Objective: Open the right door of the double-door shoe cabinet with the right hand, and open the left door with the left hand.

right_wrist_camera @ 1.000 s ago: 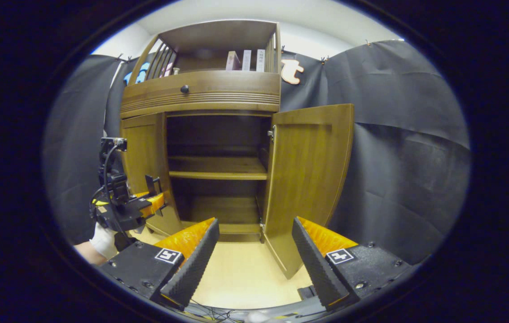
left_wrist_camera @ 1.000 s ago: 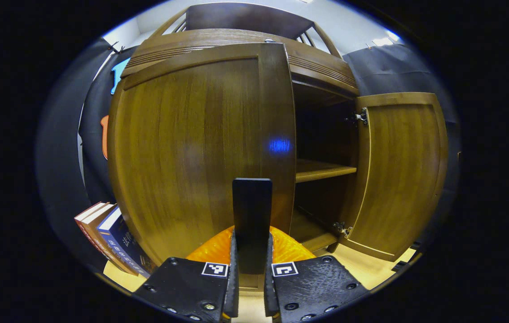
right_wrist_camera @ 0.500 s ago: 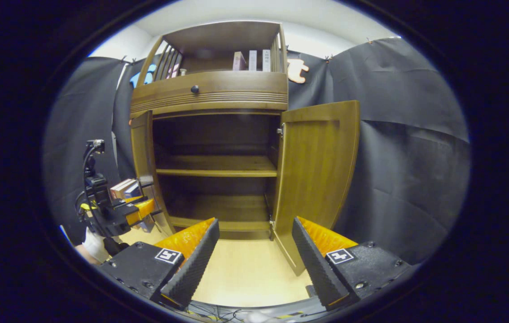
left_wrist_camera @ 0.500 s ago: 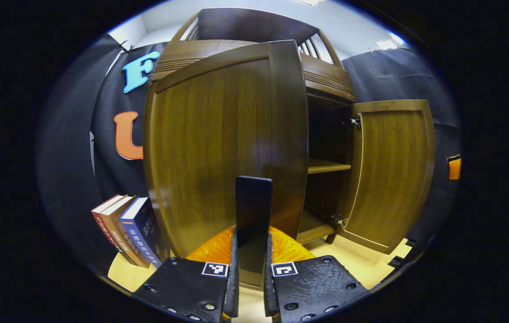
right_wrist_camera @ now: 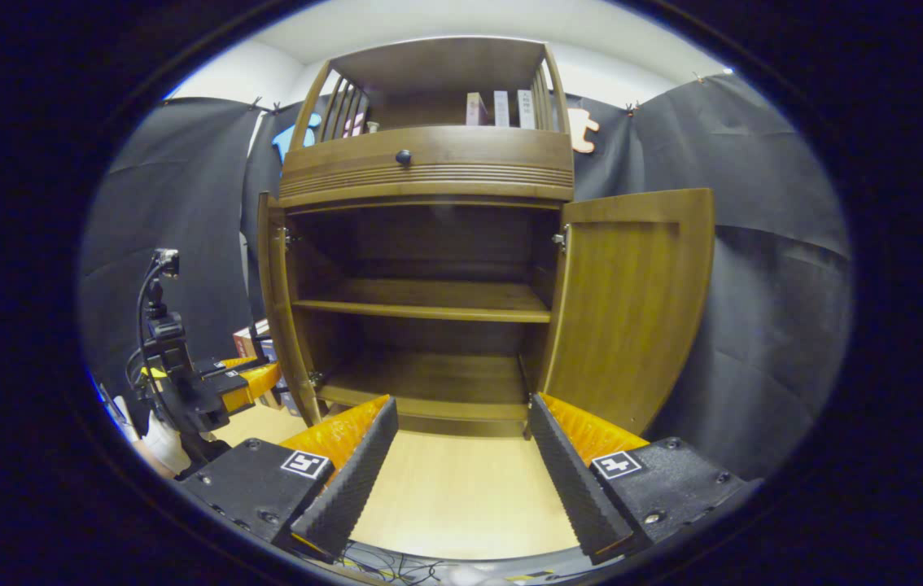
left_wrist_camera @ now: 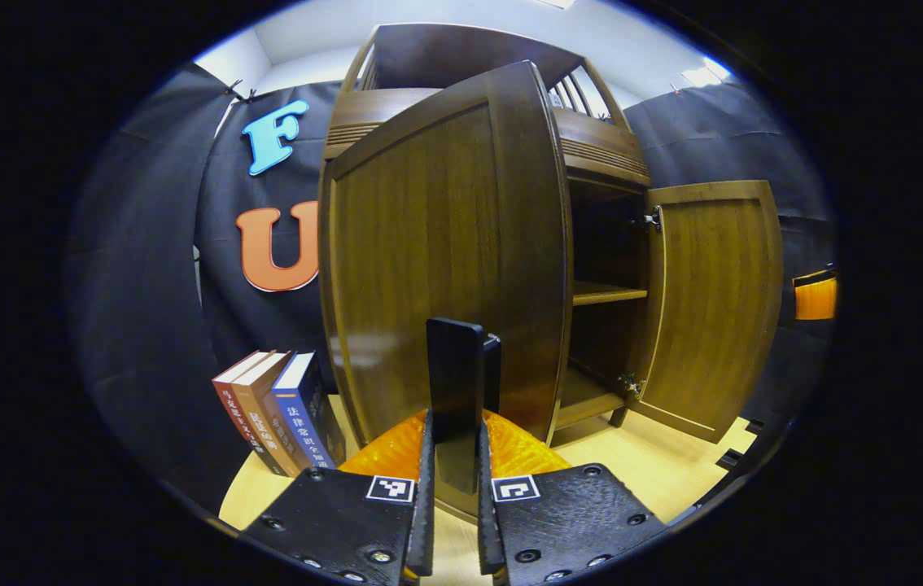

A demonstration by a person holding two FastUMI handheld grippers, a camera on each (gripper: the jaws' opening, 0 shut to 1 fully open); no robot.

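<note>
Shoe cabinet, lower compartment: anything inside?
Through the open doors, the shoe cabinet shows one middle shelf and a bottom board, both bare where visible. The back of the lower bay is in shadow, and the right gripper's fingers cover its front edge.

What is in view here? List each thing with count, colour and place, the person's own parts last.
Cabinet: one, brown wood, centre against the wall.
Right door: one, brown, swung open.
Left door: one, brown, swung open, its handle between the left tool's fingers.
Shelf: one, brown, inside, bare.
Knob: one, dark, on the drawer above the doors.
Floor books: three, red, brown and blue, leaning left of the cabinet.
Top books: about three, pale, on the top shelf.
Floor: light wood.
Left tool: one, shut on the handle.
Right tool: one, open, low before the cabinet.
Hand: one, gloved white, holding the left tool.
</note>
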